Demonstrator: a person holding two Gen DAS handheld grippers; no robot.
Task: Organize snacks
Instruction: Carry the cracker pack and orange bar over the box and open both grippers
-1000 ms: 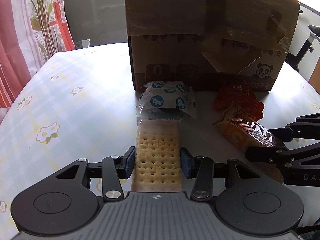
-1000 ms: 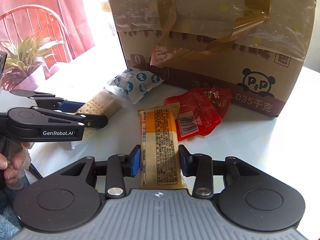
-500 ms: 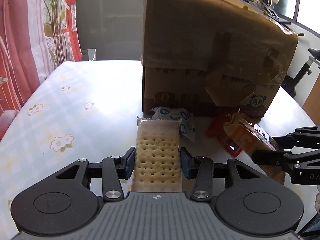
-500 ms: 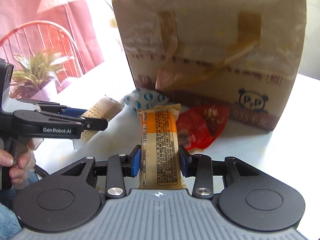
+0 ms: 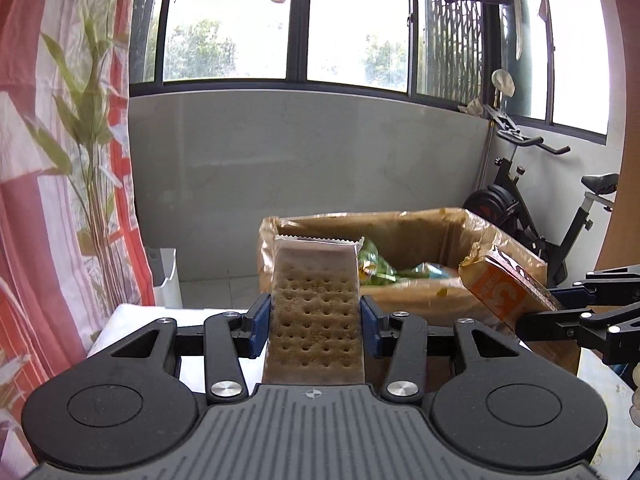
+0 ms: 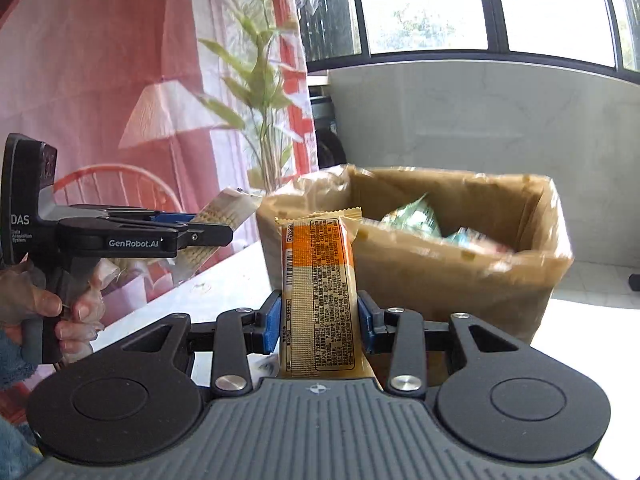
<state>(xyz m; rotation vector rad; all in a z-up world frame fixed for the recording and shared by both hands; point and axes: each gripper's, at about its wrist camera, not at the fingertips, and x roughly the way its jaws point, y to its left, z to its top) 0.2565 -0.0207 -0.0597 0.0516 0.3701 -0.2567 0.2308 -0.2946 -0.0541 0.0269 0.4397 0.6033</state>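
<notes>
Both claws tilt slightly downward, left claw [image 5: 314, 320] pinching cracker pack [image 5: 315, 312], right claw [image 6: 318, 320] pinching orange snack bar [image 6: 318, 296].

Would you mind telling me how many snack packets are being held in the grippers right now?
2. The cracker pack is clamped in the left gripper; the orange bar is clamped in the right gripper. More snacks lie in the box, partly hidden.

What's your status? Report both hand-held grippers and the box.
Left hand-held gripper clamps cracker pack. Right clamps orange snack bar. Open cardboard box ahead, nothing blocking it.
</notes>
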